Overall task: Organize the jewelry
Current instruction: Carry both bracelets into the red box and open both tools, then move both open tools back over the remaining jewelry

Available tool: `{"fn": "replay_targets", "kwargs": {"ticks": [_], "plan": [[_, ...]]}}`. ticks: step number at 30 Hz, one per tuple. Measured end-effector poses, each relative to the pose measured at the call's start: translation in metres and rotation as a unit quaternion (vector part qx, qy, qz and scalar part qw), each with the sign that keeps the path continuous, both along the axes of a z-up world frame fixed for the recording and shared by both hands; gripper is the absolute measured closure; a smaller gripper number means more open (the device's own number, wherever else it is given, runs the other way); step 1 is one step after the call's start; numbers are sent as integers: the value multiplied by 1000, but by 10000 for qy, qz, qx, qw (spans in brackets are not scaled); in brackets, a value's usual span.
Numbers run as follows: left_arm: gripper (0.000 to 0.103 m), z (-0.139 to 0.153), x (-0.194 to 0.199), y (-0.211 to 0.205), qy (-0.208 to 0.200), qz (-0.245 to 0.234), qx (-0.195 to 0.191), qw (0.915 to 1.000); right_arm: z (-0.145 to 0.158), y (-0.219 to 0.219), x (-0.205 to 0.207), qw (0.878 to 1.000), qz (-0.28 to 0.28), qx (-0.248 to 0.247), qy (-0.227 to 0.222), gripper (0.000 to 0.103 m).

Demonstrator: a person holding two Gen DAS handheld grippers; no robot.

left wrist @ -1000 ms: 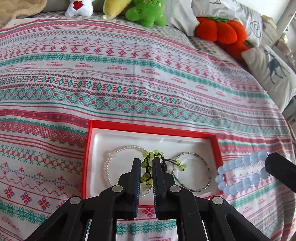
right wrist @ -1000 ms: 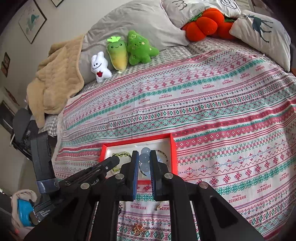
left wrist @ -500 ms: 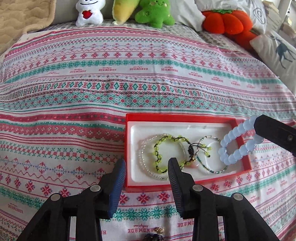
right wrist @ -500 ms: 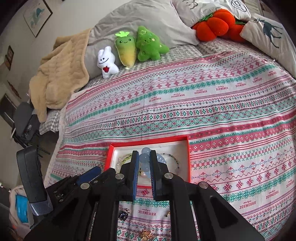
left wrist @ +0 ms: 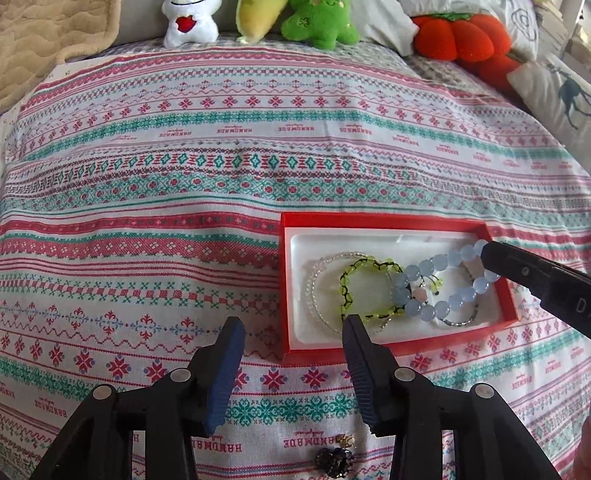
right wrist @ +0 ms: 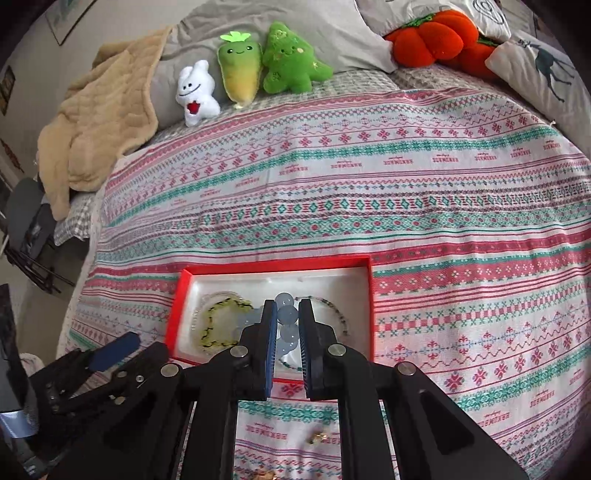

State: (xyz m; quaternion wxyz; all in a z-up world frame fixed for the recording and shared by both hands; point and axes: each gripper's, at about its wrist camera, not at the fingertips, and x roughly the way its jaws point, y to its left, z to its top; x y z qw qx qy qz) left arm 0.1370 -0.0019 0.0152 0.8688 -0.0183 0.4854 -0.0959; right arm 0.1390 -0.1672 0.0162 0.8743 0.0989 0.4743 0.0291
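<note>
A red jewelry box point(left wrist: 391, 220) with a white liner lies on the patterned bedspread; it also shows in the right wrist view point(right wrist: 177, 306). Inside it lie a clear bead bracelet point(left wrist: 317, 280), a yellow-green beaded bracelet point(left wrist: 354, 291) and a thin dark bead bracelet point(left wrist: 461, 321). My right gripper point(right wrist: 287, 314) is shut on a pale blue bead bracelet point(left wrist: 436, 288) and holds it low over the box's right half, its lower beads against the liner. My left gripper point(left wrist: 291, 328) is open and empty, just in front of the box's near left corner.
Small loose jewelry pieces lie on the bedspread in front of the box: a dark one point(left wrist: 334, 459) and a gold one point(right wrist: 317, 437). Plush toys point(right wrist: 240, 74), an orange pumpkin cushion point(right wrist: 432, 33), pillows and a beige blanket point(right wrist: 99, 129) line the far edge.
My left gripper let go of the yellow-green bracelet in the box, opened and drew back to the left. My right gripper brought the blue bracelet down over the box.
</note>
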Motion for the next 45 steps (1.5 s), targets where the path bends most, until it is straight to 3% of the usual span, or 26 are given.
{"fn": "replay_targets", "kwargs": {"ticks": [4, 10, 15, 23, 27, 37, 45], "plan": [[51, 0, 0, -3, 40, -25, -30, 10000, -4, -10, 3, 9997, -78, -200, 78, 91], [34, 2, -3, -7, 7, -24, 74, 10000, -3, -17, 1, 9998, -67, -152, 141, 89], [28, 4, -11, -6, 81, -31, -44, 10000, 6, -21, -9, 9999, -48, -7, 150, 68], [23, 9, -32, -2, 111, -221, 31, 9997, 20, -16, -39, 9995, 220, -70, 193, 63], [17, 8, -46, 6, 115, -282, 123, 9995, 25, -13, -58, 9991, 359, -171, 145, 41], [14, -11, -74, 25, 177, -551, 345, 9977, 19, -9, -97, 9961, 767, -410, 163, 37], [14, -32, -93, 21, 24, -991, 469, 9940, -7, 5, -131, 9886, 1295, -692, 335, 37]]}}
